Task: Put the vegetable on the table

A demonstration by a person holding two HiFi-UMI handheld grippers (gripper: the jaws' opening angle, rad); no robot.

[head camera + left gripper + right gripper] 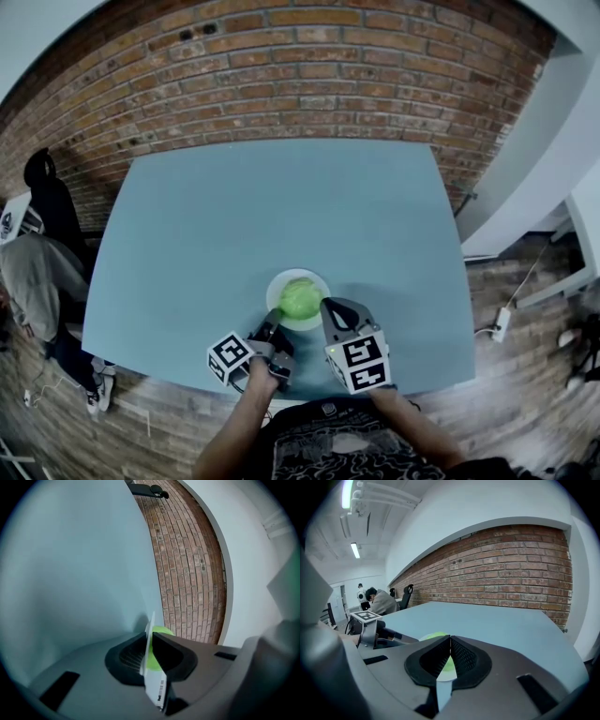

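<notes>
A green leafy vegetable [300, 298] lies on a small white plate [276, 285] near the front edge of the blue table [281, 197]. My left gripper [273, 321] is shut on the plate's near-left rim. My right gripper [329, 308] is shut on its near-right rim. In the left gripper view the plate [151, 632] stands edge-on between the jaws of the left gripper [151, 649], with the vegetable [162, 631] just behind. In the right gripper view the plate's rim [443, 687] shows between the closed jaws of the right gripper [450, 645], the vegetable [433, 635] beyond.
A brick wall [309, 75] runs behind the table. A black chair [52, 202] and a seated person [33, 272] are at the left. A white desk [586, 225] and a power strip [502, 323] on the floor are at the right.
</notes>
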